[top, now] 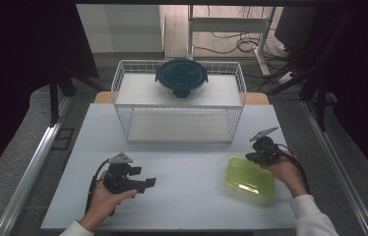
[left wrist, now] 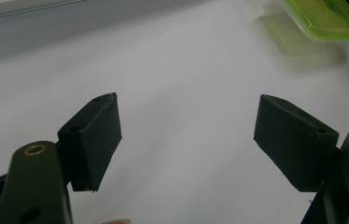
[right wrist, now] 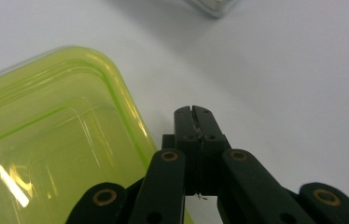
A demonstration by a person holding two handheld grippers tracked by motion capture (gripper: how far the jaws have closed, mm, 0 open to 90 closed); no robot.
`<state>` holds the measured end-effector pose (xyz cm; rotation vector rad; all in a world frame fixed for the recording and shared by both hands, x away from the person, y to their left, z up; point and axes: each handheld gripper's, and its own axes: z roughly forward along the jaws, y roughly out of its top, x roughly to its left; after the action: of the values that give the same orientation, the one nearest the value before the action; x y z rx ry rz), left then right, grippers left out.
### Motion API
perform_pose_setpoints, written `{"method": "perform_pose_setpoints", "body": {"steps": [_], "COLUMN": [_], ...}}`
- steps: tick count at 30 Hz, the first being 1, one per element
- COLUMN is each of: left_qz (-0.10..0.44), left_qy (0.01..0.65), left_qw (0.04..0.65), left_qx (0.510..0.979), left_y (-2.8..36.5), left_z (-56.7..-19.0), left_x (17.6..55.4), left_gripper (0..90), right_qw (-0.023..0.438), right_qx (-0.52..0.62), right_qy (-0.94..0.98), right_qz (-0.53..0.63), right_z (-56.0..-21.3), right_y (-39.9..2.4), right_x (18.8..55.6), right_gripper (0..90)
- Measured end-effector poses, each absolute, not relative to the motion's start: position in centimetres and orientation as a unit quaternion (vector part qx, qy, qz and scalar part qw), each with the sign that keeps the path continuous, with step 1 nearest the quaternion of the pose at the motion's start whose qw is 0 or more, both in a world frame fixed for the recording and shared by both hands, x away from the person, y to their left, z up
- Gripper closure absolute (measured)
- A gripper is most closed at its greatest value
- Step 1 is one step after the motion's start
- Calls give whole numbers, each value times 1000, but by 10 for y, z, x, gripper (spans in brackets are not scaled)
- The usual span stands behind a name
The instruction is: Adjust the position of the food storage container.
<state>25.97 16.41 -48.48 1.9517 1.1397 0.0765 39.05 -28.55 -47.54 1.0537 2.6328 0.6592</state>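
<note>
A lime-green lidded plastic box lies on the white table at the front right. My right gripper hovers at the box's far left corner. In the right gripper view its jaws are pressed together, and the right gripper holds nothing, just right of the green box rim. My left gripper rests low at the front left and points right. Seen up close, the left gripper has wide-apart jaws with bare table between them, and the green box lies far ahead.
A white wire rack stands at the back of the table. On its top shelf sits a round clear container with a dark blue lid. A rack corner lies beyond the right gripper. Metal rails flank the table.
</note>
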Motion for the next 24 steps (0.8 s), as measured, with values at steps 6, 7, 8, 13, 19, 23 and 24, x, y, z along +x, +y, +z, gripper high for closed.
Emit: {"method": "perform_pose_setpoints", "body": {"steps": [6, 7, 8, 13, 19, 23, 24], "left_qz": [30, 30, 30, 30, 30, 29, 30], "left_qy": [454, 456, 456, 456, 457, 458, 458], "left_qw": [424, 426, 427, 427, 427, 428, 427], "left_qx": [783, 781, 780, 780, 780, 778, 779], "left_y": [165, 165, 165, 167, 167, 167, 167], "left_z": [-485, -485, -485, -484, -484, -484, -484], "left_x": [260, 260, 260, 261, 261, 261, 261], "left_gripper": [226, 226, 226, 226, 226, 226, 226], "right_qw": [103, 104, 111, 145, 192, 210, 207], "right_qx": [341, 339, 340, 391, 451, 493, 503], "right_qy": [906, 906, 905, 873, 837, 815, 811], "right_qz": [230, 231, 231, 252, 243, 219, 215], "right_z": [-476, -476, -476, -461, -449, -451, -453], "right_y": [-279, -278, -279, -296, -323, -346, -350], "right_x": [387, 387, 387, 380, 356, 338, 334], "right_gripper": [891, 891, 891, 891, 891, 891, 891]}}
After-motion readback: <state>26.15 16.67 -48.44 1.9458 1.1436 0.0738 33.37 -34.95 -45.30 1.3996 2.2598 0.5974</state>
